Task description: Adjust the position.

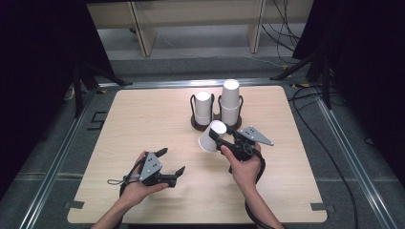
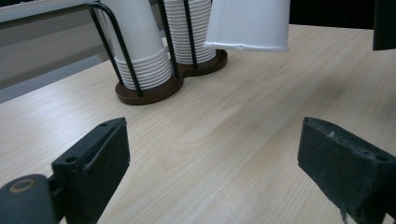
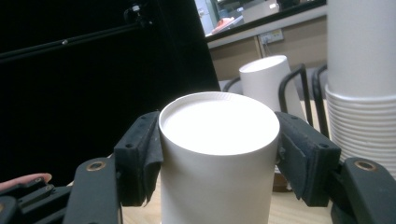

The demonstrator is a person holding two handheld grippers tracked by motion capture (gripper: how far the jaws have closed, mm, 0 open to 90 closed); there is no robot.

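High view: near the middle of the frame, the right tongs (image 1: 216, 137) pinch a single white paper cup (image 1: 210, 136), held tilted above the wooden desk (image 1: 143, 119) with its closed bottom turned up and toward the far side. The cup hangs just in front of a dark two-ring cup holder (image 1: 216, 121) that stands on the upper middle of the desk. The holder carries two stacks of upturned paper cups: a shorter stack (image 1: 203, 106) on the left and a taller stack (image 1: 230, 100) on the right. In the lower left of the frame the left tongs (image 1: 173, 162) sit low over the desk with their jaws spread and nothing between them, well apart from the cup and the holder.

In the right gripper view the cup (image 3: 219, 154) sits at the centre and bottom of the frame, its side walls pressed by a black pad (image 3: 140, 154) on either side; the shorter stack (image 3: 268, 79) shows behind it and the taller stack (image 3: 359, 84) rises along the right edge.

In the left gripper view the two black jaws stand wide at the lower corners over bare wood grain (image 2: 210, 135). The holder's base (image 2: 154, 91) with both stacks is in the upper left, and the held cup (image 2: 247, 23) hangs at the top centre, its open rim facing down, clear of the desk.
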